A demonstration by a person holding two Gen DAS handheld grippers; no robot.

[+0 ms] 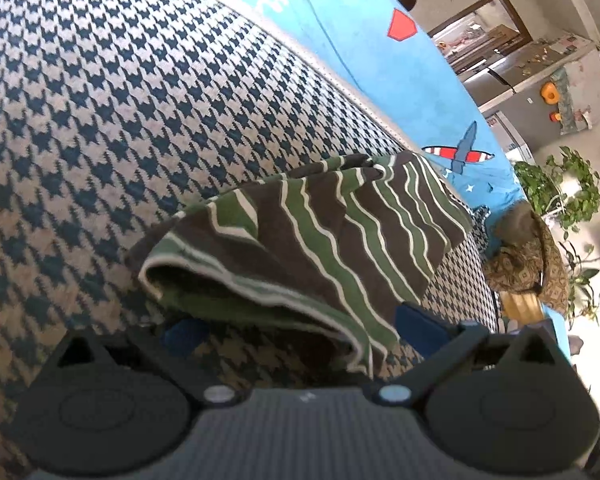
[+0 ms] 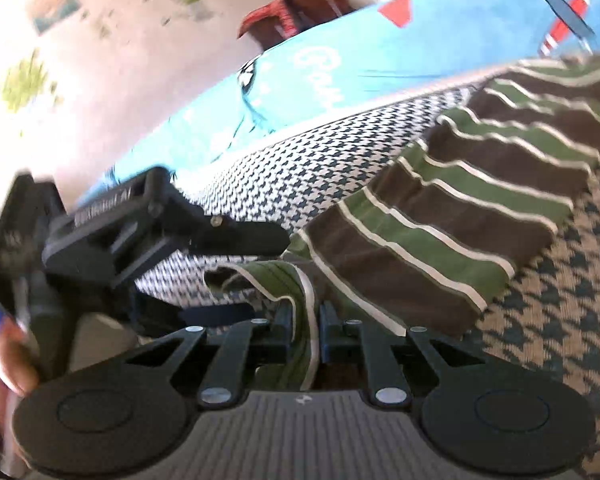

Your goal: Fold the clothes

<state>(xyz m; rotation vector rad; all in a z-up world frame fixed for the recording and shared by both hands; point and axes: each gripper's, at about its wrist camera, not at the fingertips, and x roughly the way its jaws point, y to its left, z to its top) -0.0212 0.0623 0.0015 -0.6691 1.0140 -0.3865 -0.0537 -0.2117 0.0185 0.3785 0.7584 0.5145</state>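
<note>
— Sofa first: how does the houndstooth cushion [image 1: 100, 128] lie under you?

— Broad and flat, with the blue throw [image 1: 364, 48] draped along its back edge. The striped garment [image 1: 340, 224] sits partly folded near that back edge, toward the end of the cushion where the patterned pillow [image 1: 528, 256] lies. One doubled flap hangs up off the cushion, toward me.

— And your jaws?

— My right gripper [image 2: 303, 320] has its jaws pinched together on a narrow green-and-white hem of the garment; the fabric runs straight down between the pads. My left gripper [image 1: 300, 328] has its jaws wide apart. The lifted flap hangs between the blue pads [image 1: 416, 320], and I see nothing pressing on it.

— So what makes this fold go well?

— I judge the pinch on the right is thin, only an edge, so I should keep it firm and carry the hem slowly, or it may slip out. The left should close on the doubled edge before I pull, so both corners travel level. Then I would lay the flap over the flat part, stripes lined up, and let go only once it rests on the cushion.

— Any risk?

— The right-wrist view is blurred, so I cannot tell how deep the hem sits.
</note>
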